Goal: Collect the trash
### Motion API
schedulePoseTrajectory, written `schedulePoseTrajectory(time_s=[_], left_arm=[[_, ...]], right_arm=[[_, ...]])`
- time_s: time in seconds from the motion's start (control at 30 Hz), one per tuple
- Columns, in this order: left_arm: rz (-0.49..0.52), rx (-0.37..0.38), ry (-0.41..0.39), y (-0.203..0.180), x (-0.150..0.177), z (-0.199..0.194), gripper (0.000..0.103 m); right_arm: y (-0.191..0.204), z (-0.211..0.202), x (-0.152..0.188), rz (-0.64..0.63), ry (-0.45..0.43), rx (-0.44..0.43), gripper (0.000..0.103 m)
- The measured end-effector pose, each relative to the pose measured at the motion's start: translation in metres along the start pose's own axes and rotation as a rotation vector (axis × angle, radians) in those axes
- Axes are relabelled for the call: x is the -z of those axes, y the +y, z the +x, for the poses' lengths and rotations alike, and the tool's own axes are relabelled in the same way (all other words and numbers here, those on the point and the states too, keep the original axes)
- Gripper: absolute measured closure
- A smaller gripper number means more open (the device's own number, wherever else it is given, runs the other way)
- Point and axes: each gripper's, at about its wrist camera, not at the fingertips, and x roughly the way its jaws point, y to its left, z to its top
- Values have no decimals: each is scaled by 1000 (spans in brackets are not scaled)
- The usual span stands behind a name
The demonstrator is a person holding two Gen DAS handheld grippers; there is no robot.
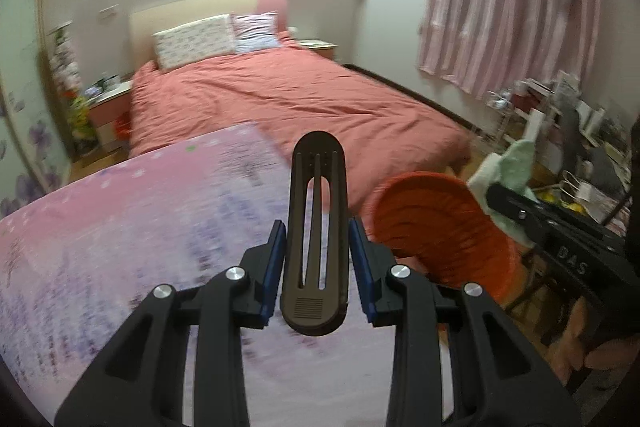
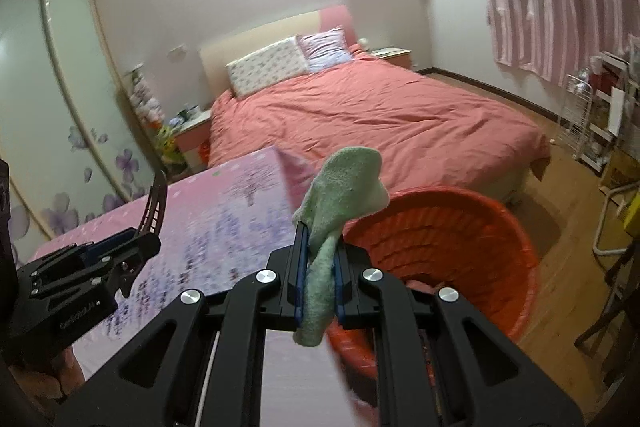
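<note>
Both tongs are closed on something. Left tongs [image 1: 316, 263] pinch a dark brown, flat, elongated plastic piece [image 1: 316, 227] with a rounded tip and two long slots down its middle; it stands upright between the blue pads [image 1: 274, 267], its ribbed lower end hanging just below them. From the right wrist view the same piece [image 2: 154, 211] shows edge-on as a thin curved strip rising from the left tongs [image 2: 128, 251] over the worktop [image 2: 224, 227], which wears a pink and lilac printed cloth.

Right tongs [image 2: 320, 279] are pressed tight on a pale green fuzzy sock [image 2: 340, 195]. Its toe end puffs up above the pads, with a whiter patch on the right, and its other end droops below them.

An orange basket [image 2: 480, 227] with ribbed walls sits just right of the worktop, beside and below the sock. Something pinkish lies at its bottom, too hidden to name. Beyond lies a bed [image 2: 380, 119] under a coral cover.
</note>
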Motion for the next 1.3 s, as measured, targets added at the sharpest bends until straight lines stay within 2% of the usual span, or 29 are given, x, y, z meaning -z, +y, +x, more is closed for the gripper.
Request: schedulePoseTrajectory(time_s=[0.2, 0.47, 0.5, 0.57, 0.6, 0.63, 0.7, 0.77, 0.83, 0.87, 1.0, 1.03, 1.13, 1.3], left_arm=[[59, 83, 7, -58, -11, 24, 70], [81, 173, 56, -110, -18, 78, 70], [84, 175, 65, -117, -17, 87, 69], [90, 169, 78, -124, -13, 100, 62], [96, 156, 88, -126, -11, 110, 52], [101, 144, 94, -125, -10, 115, 48], [98, 116, 111, -121, -6, 126, 47], [84, 105, 114, -112, -2, 127, 42], [88, 73, 95, -101, 2, 121, 32], [91, 59, 84, -97, 5, 116, 30], [93, -5, 13, -76, 17, 81, 6], [95, -38, -15, -70, 22, 68, 4], [88, -107, -74, -55, 36, 30, 4], [48, -220, -113, -30, 57, -22, 4]], right_arm=[[-38, 1, -4, 60, -20, 41, 92], [-75, 22, -7, 123, -4, 71, 91], [-80, 27, -7, 128, 5, 69, 90], [-86, 41, -7, 141, 24, 70, 87], [-89, 46, -6, 146, 33, 69, 80], [-92, 53, -6, 150, 48, 71, 70], [-95, 63, -2, 151, 75, 84, 59], [-96, 60, 4, 141, 75, 89, 49], [-97, 53, 9, 127, 57, 105, 31], [-96, 47, 10, 120, 45, 110, 28], [-84, 17, 12, 62, -26, 167, 6], [-82, 11, 12, 50, -42, 180, 3], [-66, -14, 13, 5, -96, 259, 2], [-33, -54, 23, -89, -174, 437, 2]])
